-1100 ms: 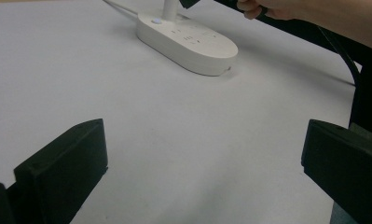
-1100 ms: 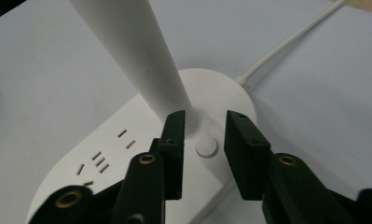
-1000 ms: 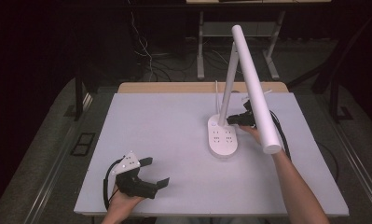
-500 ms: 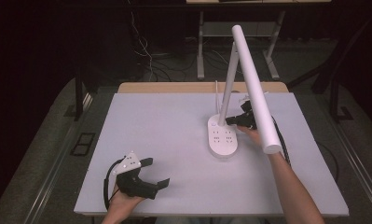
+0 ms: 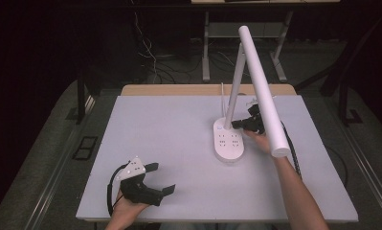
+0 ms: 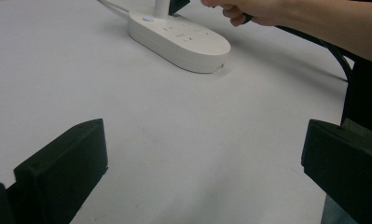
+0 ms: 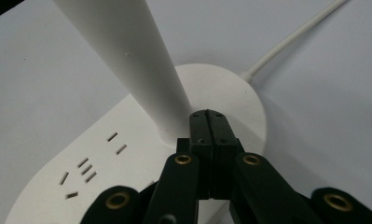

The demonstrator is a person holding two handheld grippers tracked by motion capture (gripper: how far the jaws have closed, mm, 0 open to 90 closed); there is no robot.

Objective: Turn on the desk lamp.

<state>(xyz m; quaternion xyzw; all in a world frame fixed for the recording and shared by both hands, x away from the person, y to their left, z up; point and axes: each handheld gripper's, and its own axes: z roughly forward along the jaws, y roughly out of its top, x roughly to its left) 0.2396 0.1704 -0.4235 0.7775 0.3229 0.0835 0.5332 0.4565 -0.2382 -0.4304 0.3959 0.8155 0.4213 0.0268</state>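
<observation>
One white desk lamp (image 5: 229, 141), upright

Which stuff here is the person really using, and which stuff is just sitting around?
Being used, it looks like:
- white desk lamp, with sockets in its base
- right gripper, jaws shut, tips at the foot of the lamp's stem

Just sitting around:
- left gripper, open, resting on the table
- lamp's white cord
</observation>
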